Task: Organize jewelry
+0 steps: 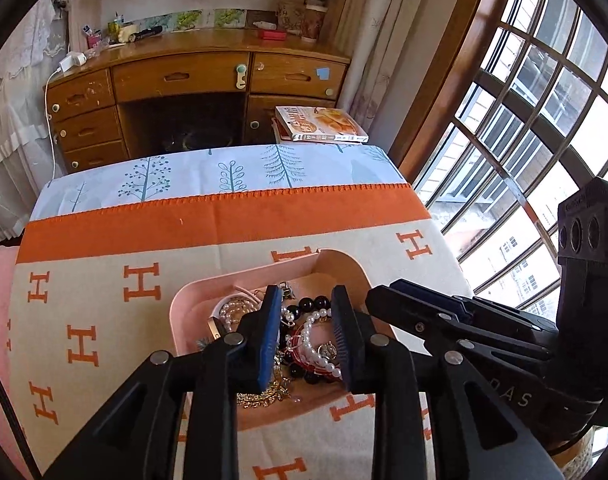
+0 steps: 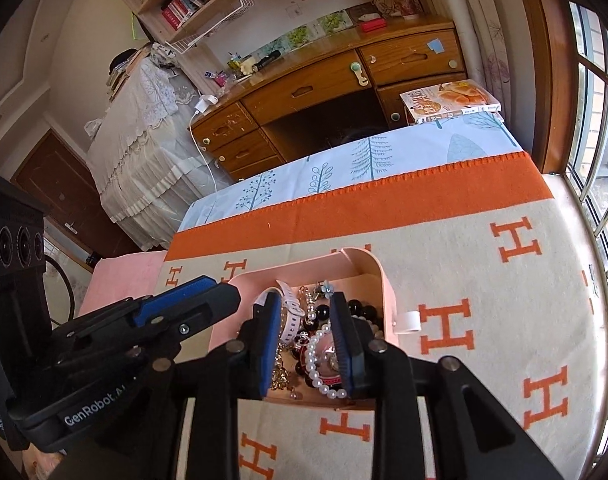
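Observation:
A pink tray (image 1: 192,300) lies on the orange-and-cream H-pattern blanket and holds a tangle of jewelry: a pearl bracelet (image 1: 309,340), black beads (image 1: 315,303), a gold chain (image 1: 264,394) and a white watch strap (image 2: 290,312). My left gripper (image 1: 305,342) is open just above the pile, its fingers on either side of the pearls. My right gripper (image 2: 307,346) is open over the same tray (image 2: 387,292), with the pearl bracelet (image 2: 315,360) between its fingers. Each gripper shows in the other's view, close beside it. Neither holds anything.
The blanket (image 1: 104,288) covers a table with a tree-print cloth (image 1: 224,172) at the far edge. A book (image 1: 319,124) lies beyond it. A wooden desk (image 1: 184,92) stands behind. A barred window (image 1: 523,120) is on the right.

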The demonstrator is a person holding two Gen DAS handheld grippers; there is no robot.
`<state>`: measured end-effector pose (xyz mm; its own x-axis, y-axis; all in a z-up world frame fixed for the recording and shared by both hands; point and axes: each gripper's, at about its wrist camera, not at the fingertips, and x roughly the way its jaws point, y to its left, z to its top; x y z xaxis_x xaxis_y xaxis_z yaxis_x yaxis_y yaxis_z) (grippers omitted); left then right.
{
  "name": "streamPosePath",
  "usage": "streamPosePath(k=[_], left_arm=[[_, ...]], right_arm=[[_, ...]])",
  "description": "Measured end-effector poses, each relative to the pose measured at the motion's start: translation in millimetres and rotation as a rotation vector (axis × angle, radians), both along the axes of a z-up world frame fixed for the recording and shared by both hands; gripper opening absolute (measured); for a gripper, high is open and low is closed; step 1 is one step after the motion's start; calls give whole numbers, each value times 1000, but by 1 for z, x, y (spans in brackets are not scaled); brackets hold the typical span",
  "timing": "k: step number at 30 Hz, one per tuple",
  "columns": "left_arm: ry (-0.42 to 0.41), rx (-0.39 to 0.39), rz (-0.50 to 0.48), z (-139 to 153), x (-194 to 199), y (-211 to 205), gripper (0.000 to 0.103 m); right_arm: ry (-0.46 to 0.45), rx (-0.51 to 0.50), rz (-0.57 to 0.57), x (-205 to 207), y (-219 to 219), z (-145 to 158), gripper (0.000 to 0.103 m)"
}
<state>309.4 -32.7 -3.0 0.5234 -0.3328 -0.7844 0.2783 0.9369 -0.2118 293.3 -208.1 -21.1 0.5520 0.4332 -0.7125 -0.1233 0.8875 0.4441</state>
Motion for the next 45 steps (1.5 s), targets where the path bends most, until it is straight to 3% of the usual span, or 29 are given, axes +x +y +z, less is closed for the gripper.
streamPosePath(k=[4,9,11,19,23,28,31,36,45], left_arm=[[-29,4,29,3,-7,9,54],[-72,10,50,15,-26,19,63],[-101,20,59,21,-38,21,75],[-203,66,115,35,-106,31,102],[-221,71,140,35,-144,34,102],[-178,105,196,26,-181,36,102],[-172,133,247,23,-201,41,102],[-209,121,309,30,-231,54,102],[-260,173,357,40,-263,60,102]], right_arm=[[-19,-2,-6,-10,-1,4,26],[-62,-26,-8,-30,3,17,26],[-84,-32,-10,-40,5,23,26],[-169,-70,-26,-94,11,39,26],[-190,-86,-37,-126,14,39,26],[-197,-106,-63,-164,15,38,27],[-213,-128,-85,-189,18,38,35],[-233,-144,-84,-222,25,40,37],[-270,-180,-44,-252,45,44,38]])
